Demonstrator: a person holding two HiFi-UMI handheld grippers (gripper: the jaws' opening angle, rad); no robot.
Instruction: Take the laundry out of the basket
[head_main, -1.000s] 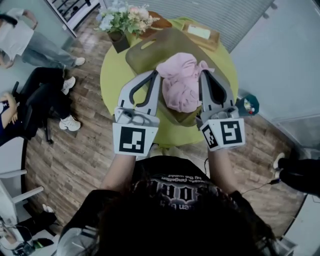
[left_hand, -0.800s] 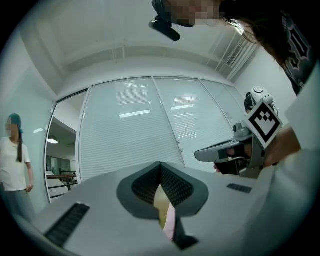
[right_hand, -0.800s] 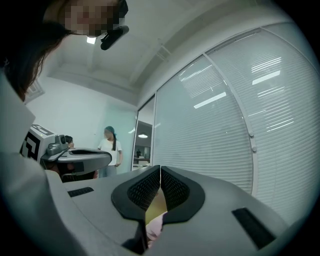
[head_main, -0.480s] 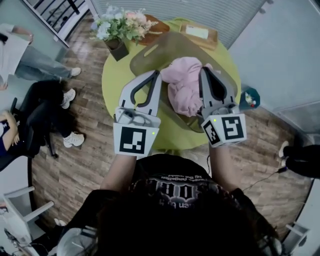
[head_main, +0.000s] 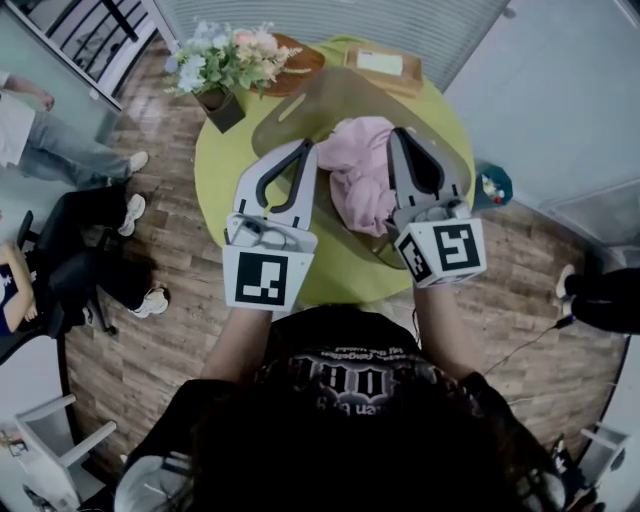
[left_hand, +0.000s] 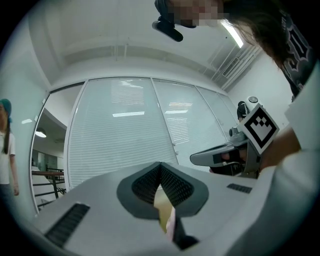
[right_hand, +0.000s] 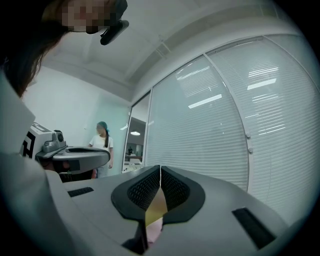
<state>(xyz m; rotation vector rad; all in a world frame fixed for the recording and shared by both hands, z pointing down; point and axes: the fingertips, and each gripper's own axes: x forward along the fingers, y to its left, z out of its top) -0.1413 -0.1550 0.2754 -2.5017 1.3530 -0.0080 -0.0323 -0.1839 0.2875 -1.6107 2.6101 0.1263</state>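
A pink bundle of laundry (head_main: 362, 175) lies in an olive-brown basket (head_main: 300, 105) on a round yellow-green table (head_main: 225, 160). In the head view my left gripper (head_main: 308, 148) hovers just left of the bundle and my right gripper (head_main: 396, 133) just right of it. Both are shut, tips meeting, with nothing held. The left gripper view shows its jaws (left_hand: 160, 165) closed, with a sliver of yellow table and pink cloth below. The right gripper view shows its closed jaws (right_hand: 160, 167) the same way. Both point about level at a glass wall.
A pot of flowers (head_main: 225, 65), a round wooden board (head_main: 300, 55) and a wooden tray (head_main: 383, 65) stand at the table's far side. Seated people (head_main: 80, 280) are on the left, and a person (right_hand: 101, 145) stands by a doorway. A teal bin (head_main: 493, 187) is at the right.
Both grippers have shifted a little across the table toward its far side, still shut and flanking the bundle. The pink laundry stays in the basket.
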